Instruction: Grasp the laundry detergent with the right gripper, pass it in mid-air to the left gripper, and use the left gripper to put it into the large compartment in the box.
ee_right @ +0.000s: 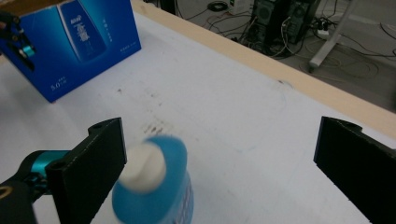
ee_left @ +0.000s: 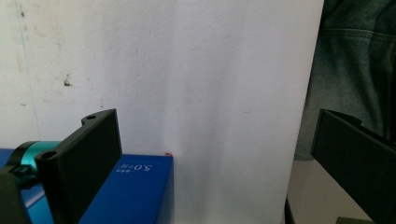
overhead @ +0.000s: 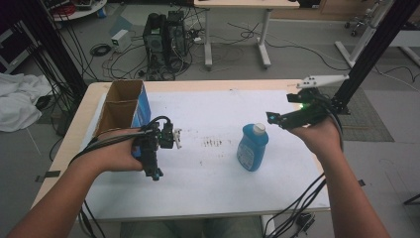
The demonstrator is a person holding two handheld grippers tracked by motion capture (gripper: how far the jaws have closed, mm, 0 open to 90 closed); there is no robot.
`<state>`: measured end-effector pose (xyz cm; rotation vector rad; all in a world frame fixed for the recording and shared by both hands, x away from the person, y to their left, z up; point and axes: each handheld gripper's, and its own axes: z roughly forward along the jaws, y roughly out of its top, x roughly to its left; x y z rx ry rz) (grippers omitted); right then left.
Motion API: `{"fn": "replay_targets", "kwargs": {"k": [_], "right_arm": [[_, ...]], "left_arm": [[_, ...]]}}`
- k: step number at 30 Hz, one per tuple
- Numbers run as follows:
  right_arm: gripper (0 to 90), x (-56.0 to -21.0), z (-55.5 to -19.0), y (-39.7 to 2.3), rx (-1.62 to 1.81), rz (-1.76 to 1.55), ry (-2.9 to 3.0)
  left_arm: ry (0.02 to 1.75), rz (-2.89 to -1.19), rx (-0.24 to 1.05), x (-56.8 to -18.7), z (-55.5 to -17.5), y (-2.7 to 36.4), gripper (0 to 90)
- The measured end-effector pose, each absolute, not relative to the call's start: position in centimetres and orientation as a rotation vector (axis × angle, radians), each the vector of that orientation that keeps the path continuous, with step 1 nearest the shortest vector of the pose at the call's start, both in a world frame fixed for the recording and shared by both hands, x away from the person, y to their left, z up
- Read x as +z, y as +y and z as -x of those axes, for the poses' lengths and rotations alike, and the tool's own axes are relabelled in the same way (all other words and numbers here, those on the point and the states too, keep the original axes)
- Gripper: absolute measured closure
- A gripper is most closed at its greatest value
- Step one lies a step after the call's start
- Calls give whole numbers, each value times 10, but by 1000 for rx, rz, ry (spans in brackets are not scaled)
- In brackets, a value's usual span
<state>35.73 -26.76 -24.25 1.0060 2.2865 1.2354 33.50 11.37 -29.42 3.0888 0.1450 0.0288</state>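
The upright bottle [overhead: 252,147] stands lower left of the released right hand-held gripper [overhead: 275,118], the nearer one.

One blue bottle [overhead: 252,147] is standing right of centre on the table [overhead: 198,198], and one open blue box [overhead: 124,106] is sitting at the far left (its top flaps up). Two grippers, left [overhead: 156,171] and right [overhead: 271,118], are hovering there.
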Motion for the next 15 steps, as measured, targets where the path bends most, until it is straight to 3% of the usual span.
{"fn": "replay_targets", "kwargs": {"k": [8,15], "right_arm": [[14,-273,-309,-298,1220,-1016,2264],[14,-315,-281,-295,1201,-1052,2302]], "left_arm": [[115,-3093,20,-294,-336,109,17],[102,-3087,26,-294,-334,106,17]]}}
